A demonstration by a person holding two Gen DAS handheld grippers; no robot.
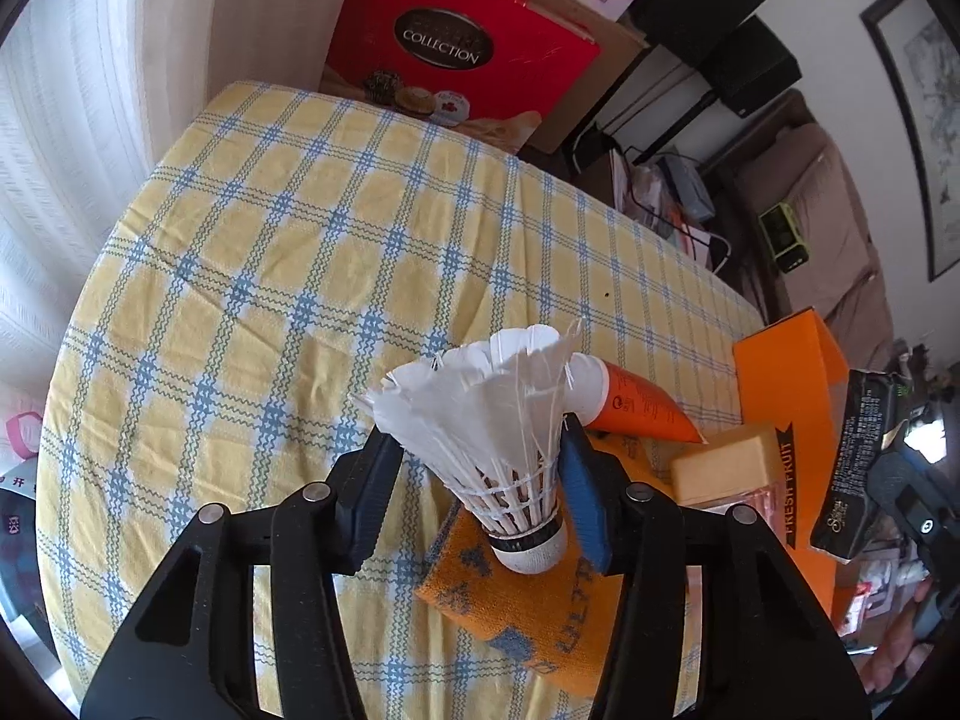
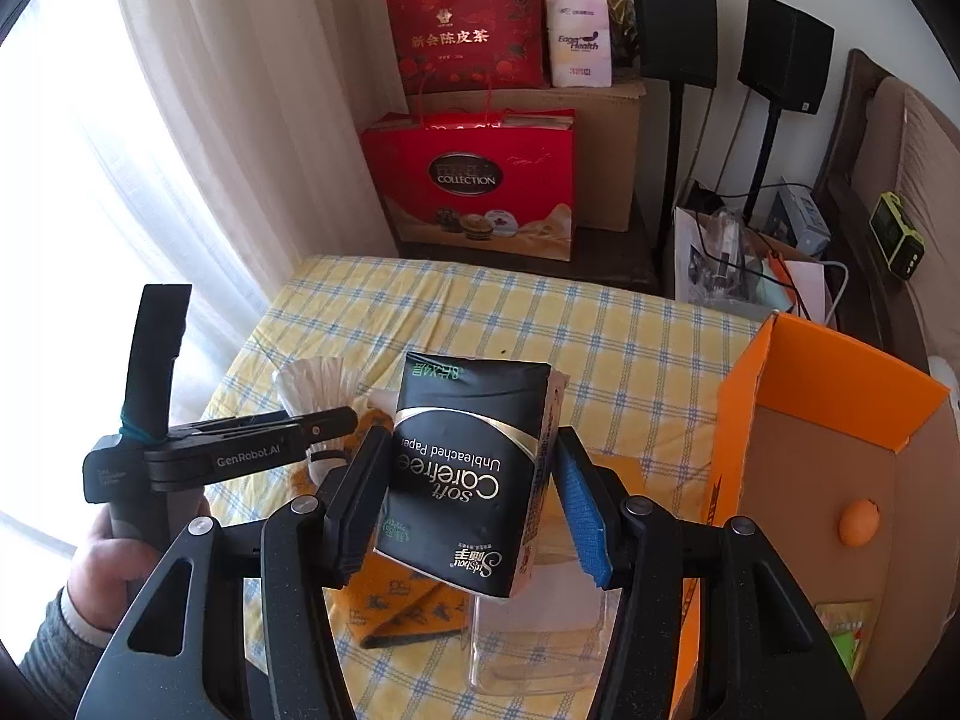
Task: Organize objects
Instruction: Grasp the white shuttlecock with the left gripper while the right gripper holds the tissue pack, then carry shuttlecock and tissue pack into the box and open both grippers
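Note:
My left gripper [image 1: 480, 474] is shut on a white feather shuttlecock [image 1: 498, 420], held above an orange patterned towel [image 1: 528, 612]; it also shows in the right wrist view [image 2: 318, 420]. My right gripper [image 2: 468, 480] is shut on a black tissue pack [image 2: 468, 468], held above the table; the pack also shows at the right edge of the left wrist view [image 1: 858, 462]. An open orange cardboard box [image 2: 810, 432] stands at the right, with an orange ball [image 2: 859, 522] inside. An orange tube [image 1: 642, 408] lies behind the shuttlecock.
The table carries a yellow and blue checked cloth [image 1: 300, 276]. A clear container with a tan lid [image 1: 726, 468] sits by the box. Red gift bags [image 2: 474, 180], a carton and black speakers [image 2: 672, 24] stand beyond the far edge. A curtain [image 2: 210, 120] hangs at the left.

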